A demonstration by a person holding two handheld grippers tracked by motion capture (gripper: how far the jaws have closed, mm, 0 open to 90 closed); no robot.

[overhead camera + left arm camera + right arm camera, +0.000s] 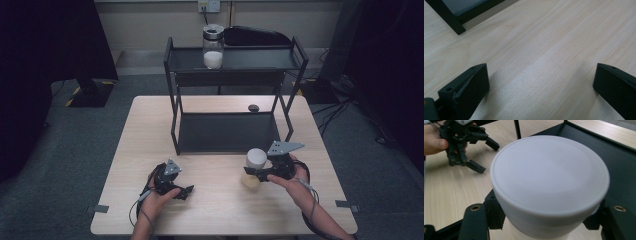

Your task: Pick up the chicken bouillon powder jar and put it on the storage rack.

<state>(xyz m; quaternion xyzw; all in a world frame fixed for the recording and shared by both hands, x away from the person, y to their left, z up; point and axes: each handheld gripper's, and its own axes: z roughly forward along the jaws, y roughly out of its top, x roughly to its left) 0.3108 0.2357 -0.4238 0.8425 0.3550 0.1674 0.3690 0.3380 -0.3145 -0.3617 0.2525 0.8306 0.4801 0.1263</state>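
Worktop (220, 210): pale wood, bare at the front.
Black two-tier rack (230, 131): at the rear, a glass jar (213, 46) on its upper shelf.
White-lidded jar (254, 167): front right, just before the rack. Likely rigid, smooth, and moderately light; best gripped under the lid rim.
Right gripper (260, 174): jaws pinching the jar below its lid.
Left gripper (182, 192): jaws spread, holding nothing, low over the worktop.
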